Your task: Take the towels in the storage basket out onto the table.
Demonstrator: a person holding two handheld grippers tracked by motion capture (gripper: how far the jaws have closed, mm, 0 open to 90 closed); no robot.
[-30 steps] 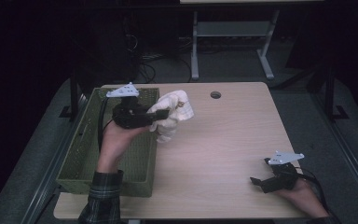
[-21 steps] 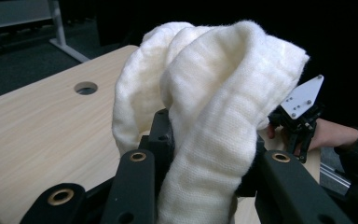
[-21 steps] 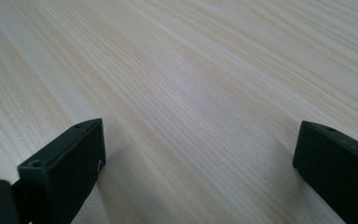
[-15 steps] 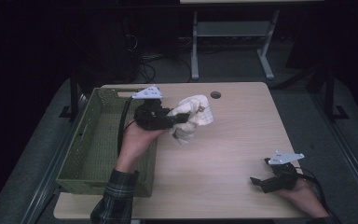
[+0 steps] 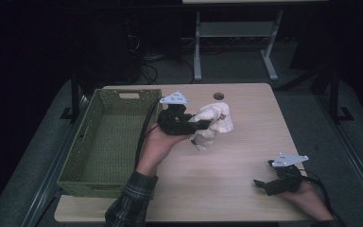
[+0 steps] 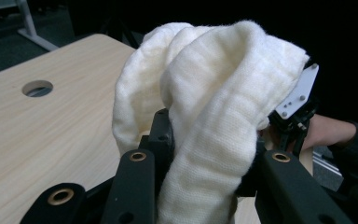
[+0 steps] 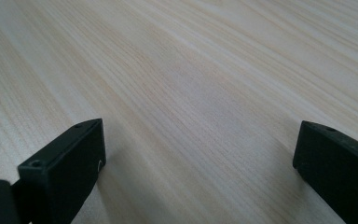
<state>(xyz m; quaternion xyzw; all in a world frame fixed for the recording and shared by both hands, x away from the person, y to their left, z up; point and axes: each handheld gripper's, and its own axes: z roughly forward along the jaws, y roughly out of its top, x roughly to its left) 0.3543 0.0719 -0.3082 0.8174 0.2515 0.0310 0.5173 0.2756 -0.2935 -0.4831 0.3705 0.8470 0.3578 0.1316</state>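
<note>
The cloth (image 5: pixel 213 124), one cream bundle, hangs clamped in my left tool (image 5: pixel 203 126) at centre frame of the high view, clear above the surface (image 5: pixel 227 175) and just right of the basket (image 5: pixel 105 142).

Largest to smallest:
- One wooden surface, with one round hole (image 5: pixel 218 96) near its top edge.
- One green woven basket along the left side, nothing visible inside.
- One cloth, its folds spilling over both jaws in the left gripper view (image 6: pixel 214 116).
- Two tools. My right tool (image 5: pixel 263 186) rests at lower right, jaws spread wide on bare wood, grasping nothing.

Risks, in my judgement: the grip takes a bunched fold only, so a loose tail could slip free. The dangling end could also drag on the surface and bunch if lowered carelessly.
</note>
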